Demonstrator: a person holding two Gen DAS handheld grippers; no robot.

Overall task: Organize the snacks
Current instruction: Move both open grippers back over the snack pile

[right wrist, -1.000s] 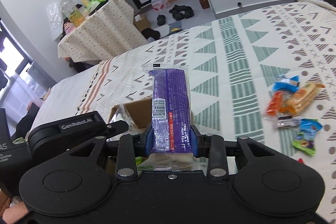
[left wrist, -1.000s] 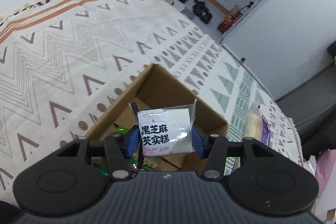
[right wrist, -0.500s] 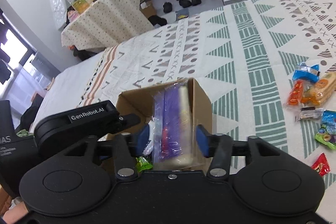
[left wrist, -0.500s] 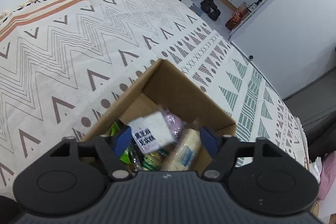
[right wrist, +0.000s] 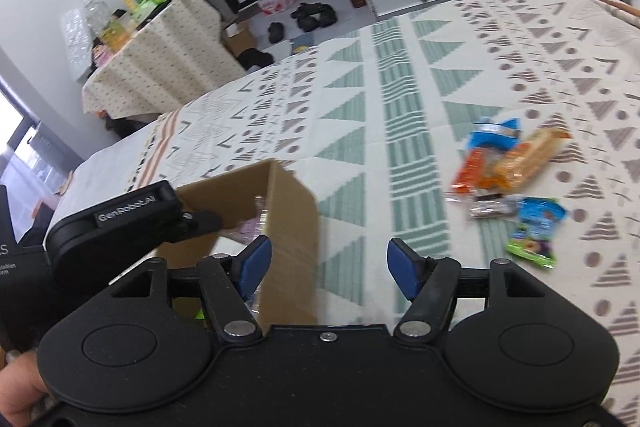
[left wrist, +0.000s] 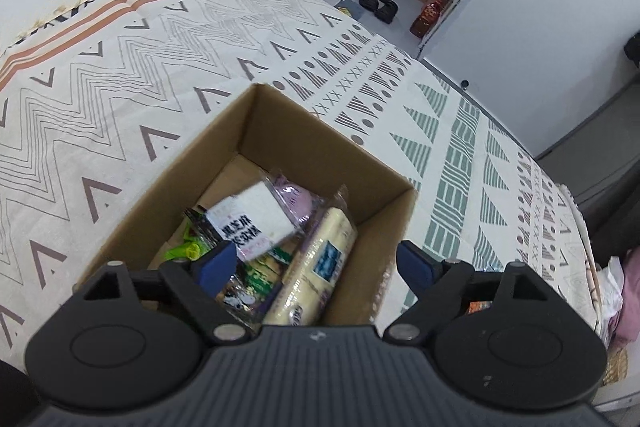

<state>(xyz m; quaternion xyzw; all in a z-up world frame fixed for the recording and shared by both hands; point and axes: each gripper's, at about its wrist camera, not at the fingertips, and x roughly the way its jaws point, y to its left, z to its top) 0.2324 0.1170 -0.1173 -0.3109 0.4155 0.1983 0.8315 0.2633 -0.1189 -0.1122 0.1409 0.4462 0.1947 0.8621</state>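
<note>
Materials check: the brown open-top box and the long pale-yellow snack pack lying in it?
Brown open-top box: looks like corrugated cardboard, matte kraft brown, with raw cut edges and a folded corner. Long pale-yellow snack pack: probably thin clear plastic film, glossy, with highlights and a crimped end; the contents cannot be identified.

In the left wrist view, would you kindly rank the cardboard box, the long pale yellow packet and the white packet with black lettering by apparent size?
1. Brown cardboard box, clearly largest.
2. Long pale yellow packet inside it.
3. White packet with black lettering, slightly smaller; it is blurred and lies on top, nearer the camera, so this gap is uncertain.
</note>
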